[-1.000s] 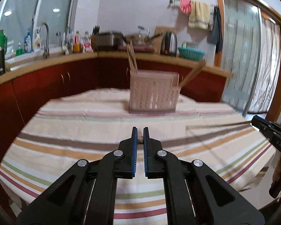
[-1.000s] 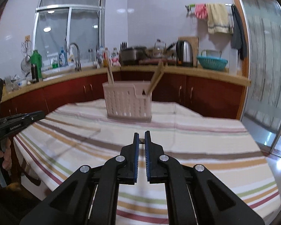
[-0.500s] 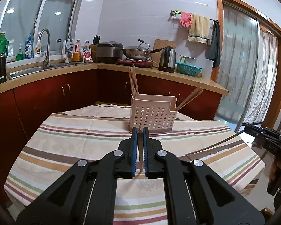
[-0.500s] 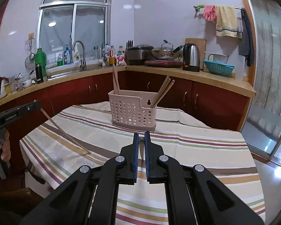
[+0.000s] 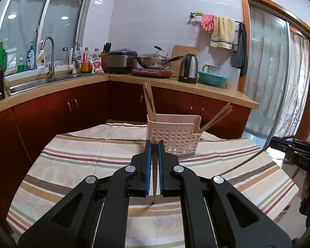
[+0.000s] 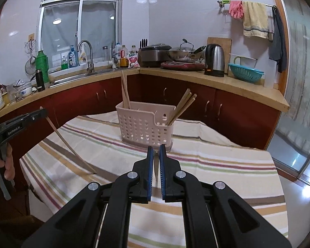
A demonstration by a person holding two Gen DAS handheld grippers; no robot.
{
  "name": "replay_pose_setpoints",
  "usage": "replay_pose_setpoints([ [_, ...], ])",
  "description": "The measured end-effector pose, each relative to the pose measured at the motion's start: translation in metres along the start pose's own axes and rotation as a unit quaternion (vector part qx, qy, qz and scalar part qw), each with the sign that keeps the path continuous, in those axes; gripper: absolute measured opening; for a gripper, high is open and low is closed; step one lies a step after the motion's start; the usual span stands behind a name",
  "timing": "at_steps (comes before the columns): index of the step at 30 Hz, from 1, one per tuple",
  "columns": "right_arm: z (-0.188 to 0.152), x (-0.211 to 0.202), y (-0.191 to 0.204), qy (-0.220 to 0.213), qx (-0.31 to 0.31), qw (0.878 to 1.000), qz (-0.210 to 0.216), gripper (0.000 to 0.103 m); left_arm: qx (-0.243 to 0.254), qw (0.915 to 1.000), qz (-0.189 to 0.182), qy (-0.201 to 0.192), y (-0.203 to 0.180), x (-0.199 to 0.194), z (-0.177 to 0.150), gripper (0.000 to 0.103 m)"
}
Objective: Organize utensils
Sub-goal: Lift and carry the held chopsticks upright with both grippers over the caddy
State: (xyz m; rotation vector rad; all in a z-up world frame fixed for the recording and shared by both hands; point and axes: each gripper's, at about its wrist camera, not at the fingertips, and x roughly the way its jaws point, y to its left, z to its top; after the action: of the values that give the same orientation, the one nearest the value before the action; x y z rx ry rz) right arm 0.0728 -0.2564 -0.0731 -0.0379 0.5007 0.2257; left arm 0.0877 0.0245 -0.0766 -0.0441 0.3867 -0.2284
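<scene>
From my left wrist camera, my left gripper [image 5: 155,144] is clenched on a single chopstick [image 5: 154,194]; most of its length is hidden between the blue pads, and only the lower end shows, hanging just above the striped tablecloth [image 5: 82,161]; whether the tip touches the cloth I cannot tell. Beyond the fingertips stands the perforated utensil basket [image 5: 175,138] on the far part of the table; its near left corner is covered by my gripper; one bundle of chopsticks [image 5: 148,101] stands nearly upright at its left end and another [image 5: 217,116] leans out to the right at its right end; the dividers inside are hard to make out. At the right edge my right gripper [image 5: 273,144] is cut off by the frame, gripping a second chopstick [image 5: 243,163] that slants down toward the cloth.

From my right wrist camera, my right gripper [image 6: 156,148] is clenched too; the stick in it shows only as a thin sliver between the pads. The basket [image 6: 144,124] sits just past the fingertips, its base partly hidden; chopsticks stand at its left end [image 6: 125,91] and lean at its right [image 6: 183,107]. At the left edge my left gripper [image 6: 42,113] holds its chopstick [image 6: 70,146] aslant, lower end at the cloth; my hand [image 6: 4,165] is partly cut off.
</scene>
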Motion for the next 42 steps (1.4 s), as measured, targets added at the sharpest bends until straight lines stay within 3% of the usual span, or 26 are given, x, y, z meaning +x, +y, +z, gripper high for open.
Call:
replay_pose_setpoints([
  [18,0.033,0.043,0.003,-0.053,0.003,0.998,-0.015,0.007,-0.012,0.9992,0.037,-0.001,0.014,0.05,0.026,0.006],
  [28,0.039,0.056,-0.004,-0.066,0.025,0.997,-0.009,0.007,-0.019,0.9993,0.032,-0.001,0.016,0.068,0.031,0.006],
  [42,0.049,0.043,-0.004,-0.088,0.034,0.996,-0.003,0.007,-0.008,0.9997,0.016,-0.018,0.002,0.056,0.044,0.006],
])
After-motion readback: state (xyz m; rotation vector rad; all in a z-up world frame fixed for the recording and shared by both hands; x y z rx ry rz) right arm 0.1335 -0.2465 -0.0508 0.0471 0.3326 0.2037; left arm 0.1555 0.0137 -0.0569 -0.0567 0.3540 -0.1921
